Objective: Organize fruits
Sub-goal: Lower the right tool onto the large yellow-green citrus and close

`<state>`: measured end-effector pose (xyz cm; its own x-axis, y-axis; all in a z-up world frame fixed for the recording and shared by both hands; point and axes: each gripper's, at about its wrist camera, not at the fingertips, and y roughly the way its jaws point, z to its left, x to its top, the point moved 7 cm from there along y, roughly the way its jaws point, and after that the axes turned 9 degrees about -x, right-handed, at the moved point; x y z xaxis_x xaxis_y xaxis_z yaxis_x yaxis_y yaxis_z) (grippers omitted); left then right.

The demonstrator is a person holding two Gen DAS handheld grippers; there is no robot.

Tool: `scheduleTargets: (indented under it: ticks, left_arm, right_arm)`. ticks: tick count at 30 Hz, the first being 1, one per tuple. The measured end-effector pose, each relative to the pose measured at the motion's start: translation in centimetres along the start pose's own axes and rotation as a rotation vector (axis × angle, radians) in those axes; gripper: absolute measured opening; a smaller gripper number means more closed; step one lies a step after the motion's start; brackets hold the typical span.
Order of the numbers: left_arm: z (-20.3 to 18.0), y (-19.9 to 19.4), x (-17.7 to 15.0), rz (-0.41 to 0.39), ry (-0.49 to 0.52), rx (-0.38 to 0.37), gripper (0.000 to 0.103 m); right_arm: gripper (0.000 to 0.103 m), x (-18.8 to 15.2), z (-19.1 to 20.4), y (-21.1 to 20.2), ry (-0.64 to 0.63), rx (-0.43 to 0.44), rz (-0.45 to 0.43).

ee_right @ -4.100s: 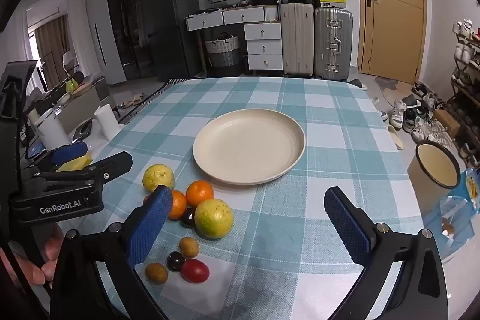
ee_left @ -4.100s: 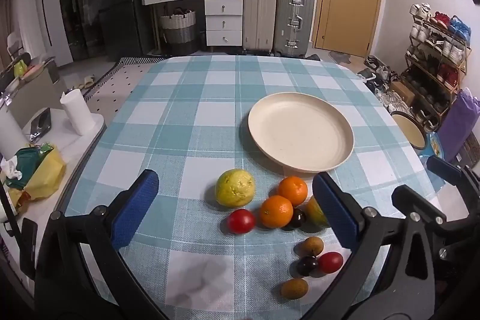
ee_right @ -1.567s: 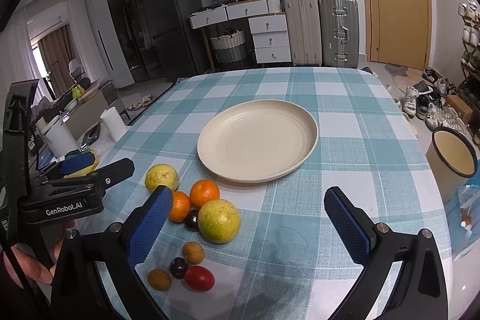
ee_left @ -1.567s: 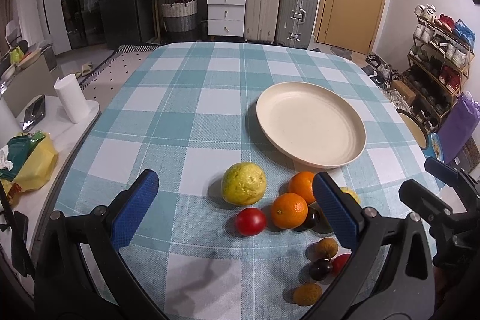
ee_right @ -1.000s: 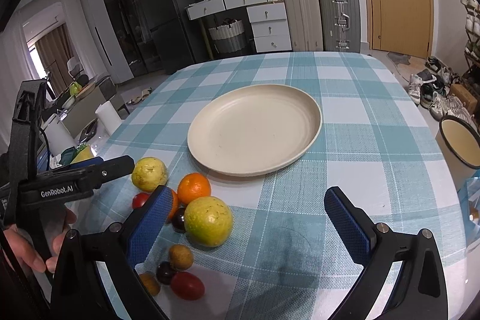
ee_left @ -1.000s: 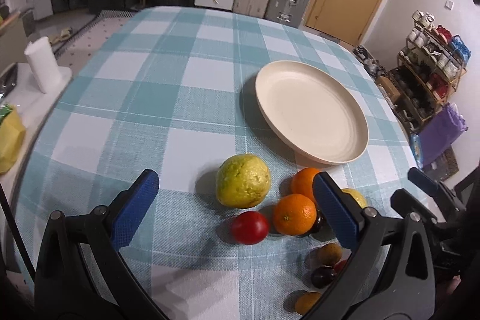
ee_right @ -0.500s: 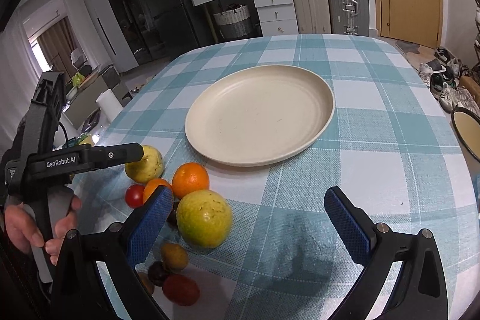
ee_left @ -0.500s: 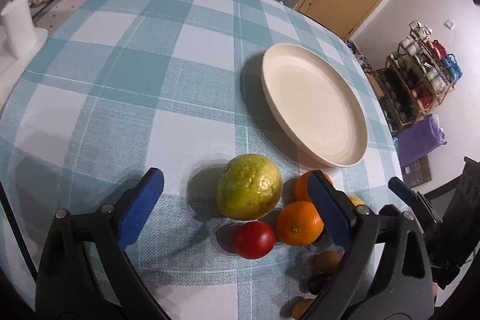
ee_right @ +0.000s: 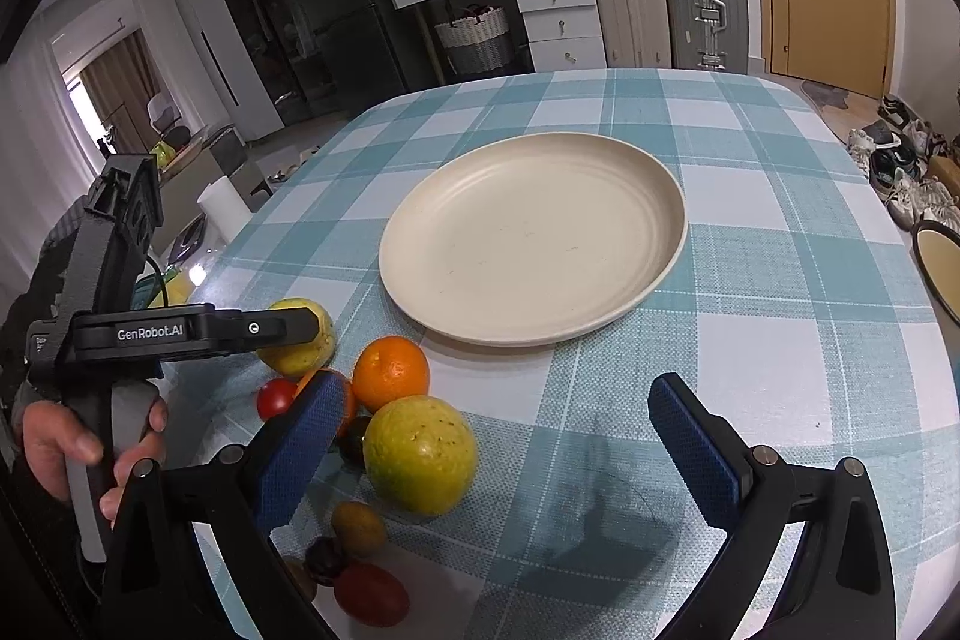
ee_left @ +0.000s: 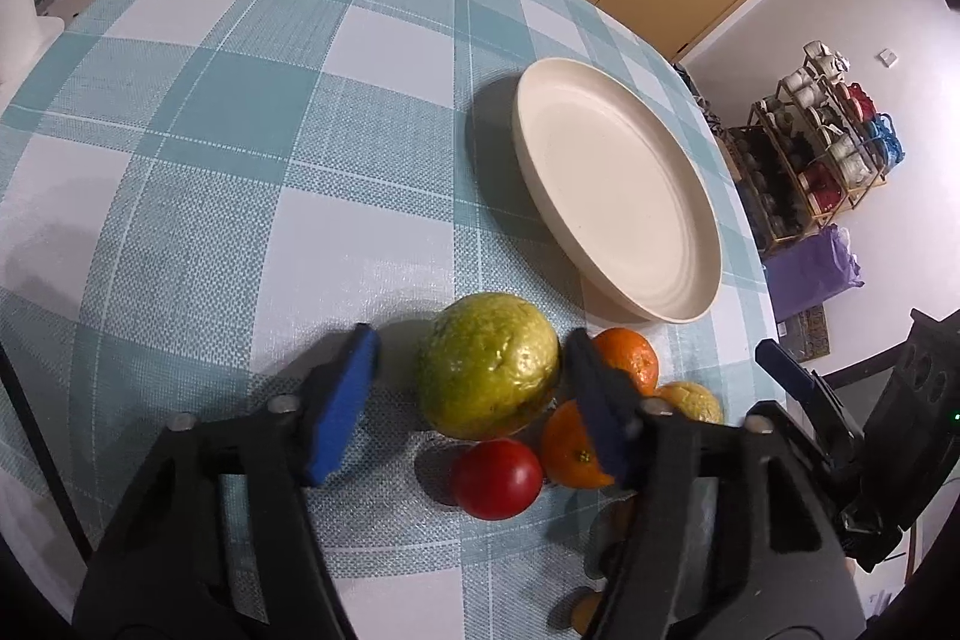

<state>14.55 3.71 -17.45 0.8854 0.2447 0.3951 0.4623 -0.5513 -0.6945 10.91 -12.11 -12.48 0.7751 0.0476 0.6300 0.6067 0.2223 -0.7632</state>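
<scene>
Left claw (ee_left: pixel 471 391) is straddling the green-yellow guava (ee_left: pixel 489 363), pads apparently not quite touching. Right claw (ee_right: pixel 501 454) is hovering wide over the desk (ee_right: pixel 780 340).

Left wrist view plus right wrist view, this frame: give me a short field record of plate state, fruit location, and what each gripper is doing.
plate: cream, nothing on it
fruit location: all on the checked tablecloth, clustered beside the plate
left gripper: open, straddling the large yellow-green fruit; one pad at its skin, the other apart
right gripper: open, holding nothing, second yellow-green fruit between its pads
neighbours: red tomato and two oranges close by
</scene>
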Motion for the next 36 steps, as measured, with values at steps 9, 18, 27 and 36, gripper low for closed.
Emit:
scheduleTargets:
  ticks: [9, 18, 27, 36]
  left_arm:
    - [-0.2, 0.2, -0.1, 0.009, -0.02, -0.048, 0.046]
    - [0.2, -0.8, 0.0, -0.007, -0.022, -0.04, 0.046]
    - [-0.2, -1.6, 0.2, -0.017, -0.01, -0.035, 0.046]
    - [-0.8, -2.1, 0.3, -0.03, 0.023, -0.012, 0.046]
  right_arm:
    - [0.103, -0.6, 0.2, 0.1, 0.002, 0.017, 0.019]
    - [0.103, -1.5, 0.2, 1.1, 0.048, 0.089, 0.072]
    - [0.094, -2.5, 1.6, 1.8, 0.031, 0.144, 0.108]
    - [0.061, -3.2, 1.7, 2.6, 0.047, 0.184, 0.136]
